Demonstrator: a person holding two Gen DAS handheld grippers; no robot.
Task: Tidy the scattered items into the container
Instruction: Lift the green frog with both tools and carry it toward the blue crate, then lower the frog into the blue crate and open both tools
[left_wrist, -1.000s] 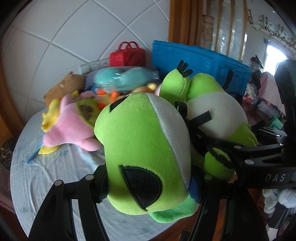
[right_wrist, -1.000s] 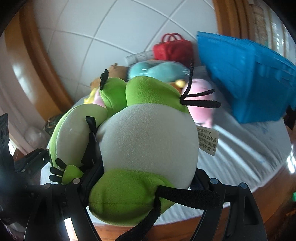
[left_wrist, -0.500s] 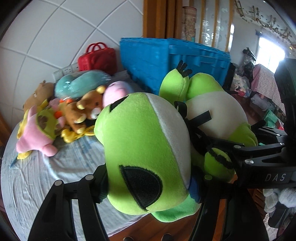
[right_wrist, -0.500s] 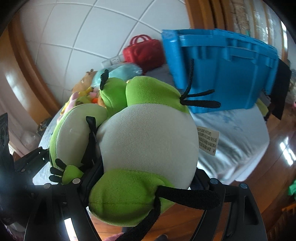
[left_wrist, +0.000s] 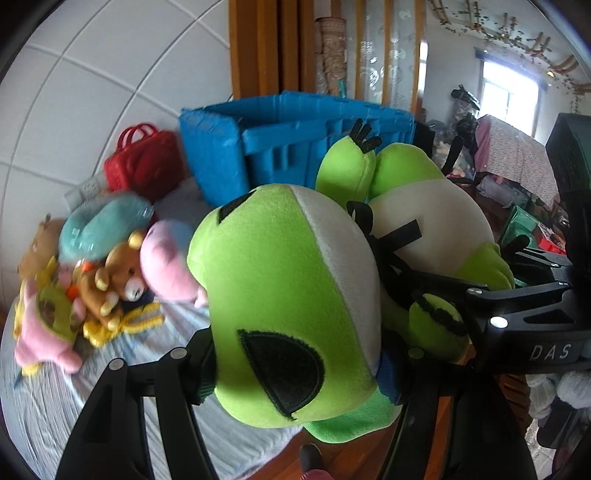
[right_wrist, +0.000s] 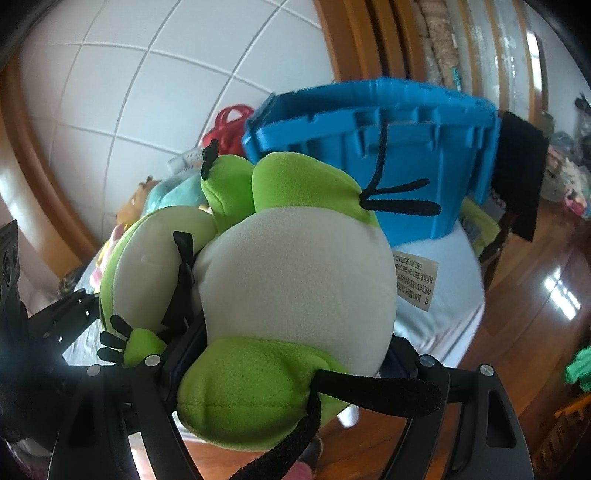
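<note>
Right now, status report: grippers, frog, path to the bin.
Left gripper shut on frog head, right gripper shut on its body. Frog held clear of the bed. Blue bin ahead, nothing between.

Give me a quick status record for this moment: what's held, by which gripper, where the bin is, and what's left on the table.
held item: green frog plush
left gripper: clamped on the frog's head
right gripper: clamped on the frog's body
container: blue crate, on the table behind the frog; its inside is not visible
left on the table: pile of toys, including a brown bear, a pink plush and a teal plush
also there: red handbag by the wall
</note>
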